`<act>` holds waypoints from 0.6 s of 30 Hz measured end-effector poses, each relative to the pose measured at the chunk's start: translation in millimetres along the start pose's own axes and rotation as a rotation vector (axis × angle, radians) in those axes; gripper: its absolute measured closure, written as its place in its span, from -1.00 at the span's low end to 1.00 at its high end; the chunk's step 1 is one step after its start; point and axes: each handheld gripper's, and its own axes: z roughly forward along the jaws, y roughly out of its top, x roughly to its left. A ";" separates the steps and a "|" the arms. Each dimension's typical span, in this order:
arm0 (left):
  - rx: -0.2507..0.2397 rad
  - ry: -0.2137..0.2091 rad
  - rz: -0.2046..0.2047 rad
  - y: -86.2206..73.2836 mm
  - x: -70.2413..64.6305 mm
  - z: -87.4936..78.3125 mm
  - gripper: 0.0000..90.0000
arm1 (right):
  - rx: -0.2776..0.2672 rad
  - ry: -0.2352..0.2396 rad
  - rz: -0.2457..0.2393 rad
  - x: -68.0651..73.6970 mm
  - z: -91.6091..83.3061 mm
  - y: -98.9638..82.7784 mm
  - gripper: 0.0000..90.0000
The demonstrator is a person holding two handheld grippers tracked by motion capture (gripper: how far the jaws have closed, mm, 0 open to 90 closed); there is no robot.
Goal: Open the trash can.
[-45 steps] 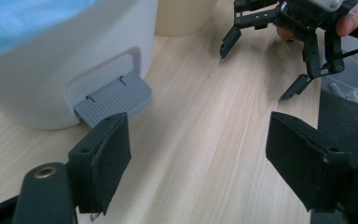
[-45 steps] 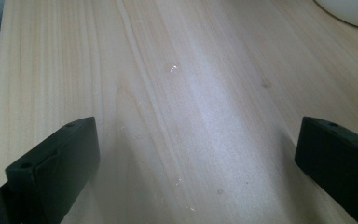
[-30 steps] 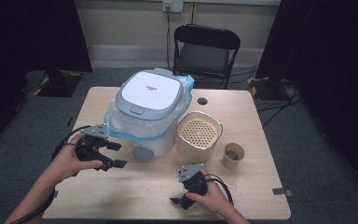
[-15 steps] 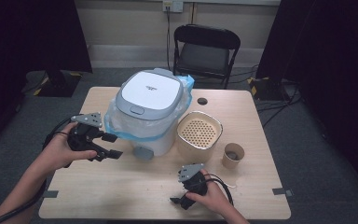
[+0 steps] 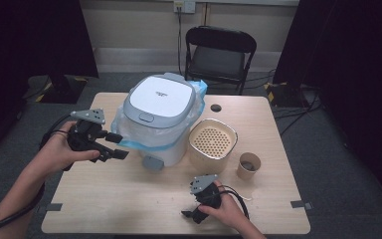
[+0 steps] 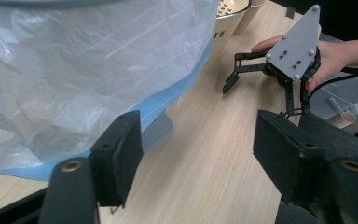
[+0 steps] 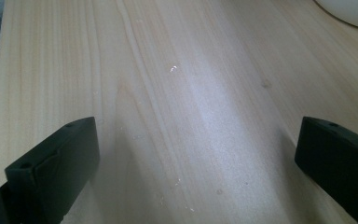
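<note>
- A person at a wooden table raises the left gripper to the side of a white, lidded appliance, which stands at the table's centre wrapped in a clear plastic bag with a blue edge.
- The left jaws stand partly apart and have just been closing; nothing lies between them. They point at the bag's lower edge, apparently lining up for a pinch on the film, which still covers the appliance's body.
- The right gripper rests low on the near edge of the table, its jaws wide and holding nothing, seemingly parked while the other hand works.
- A perforated cream basket sits touching the appliance's right side, with a paper cup just beyond it, both well apart from the left gripper.
- A black folding chair stands behind the table.
</note>
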 end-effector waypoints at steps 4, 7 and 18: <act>-0.020 0.000 -0.004 5.5 1.5 -3.7 -0.12 | 0.000 0.000 0.000 0.0 0.0 0.0 -1.00; -0.032 -0.003 -0.006 9.7 3.0 -6.7 -0.04 | 0.000 0.000 -0.001 0.0 0.0 0.0 -1.00; -0.037 0.003 0.048 22.6 3.1 -11.1 0.15 | 0.000 0.000 0.000 0.0 0.0 0.0 -1.00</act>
